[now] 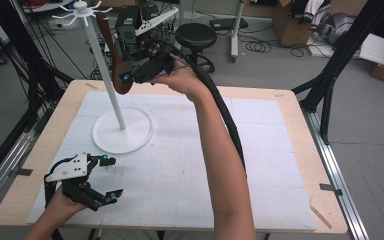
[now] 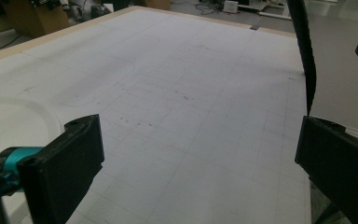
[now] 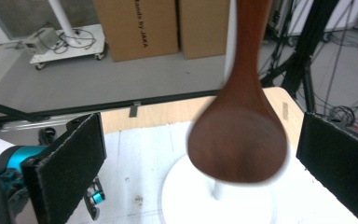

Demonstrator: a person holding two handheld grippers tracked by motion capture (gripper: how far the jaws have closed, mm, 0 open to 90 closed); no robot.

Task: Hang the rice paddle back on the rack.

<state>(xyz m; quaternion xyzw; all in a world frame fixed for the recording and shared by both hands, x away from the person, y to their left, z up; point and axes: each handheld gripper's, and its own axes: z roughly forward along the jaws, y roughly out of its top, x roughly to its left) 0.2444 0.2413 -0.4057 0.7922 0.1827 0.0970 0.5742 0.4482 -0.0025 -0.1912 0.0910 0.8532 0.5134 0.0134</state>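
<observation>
The right claw (image 1: 130, 76) is raised above the far left part of the table (image 1: 290, 150), its jaws spread wide in the right gripper view with a dark wooden spoon (image 3: 242, 135) hanging between them, apparently touching neither pad. The spoon (image 1: 115, 55) hangs bowl-down from the white rack (image 1: 117, 107), whose pole rises from a round base near the table's far left and ends in a ring of hooks; the handle seems to reach up to one, so the rack likely carries its weight. That suggests the claw is either just letting go or lining up to grip. The left claw (image 1: 111, 180), jaws also spread and holding nothing, rests low near the table's near left corner, probably parked out of the way.
</observation>
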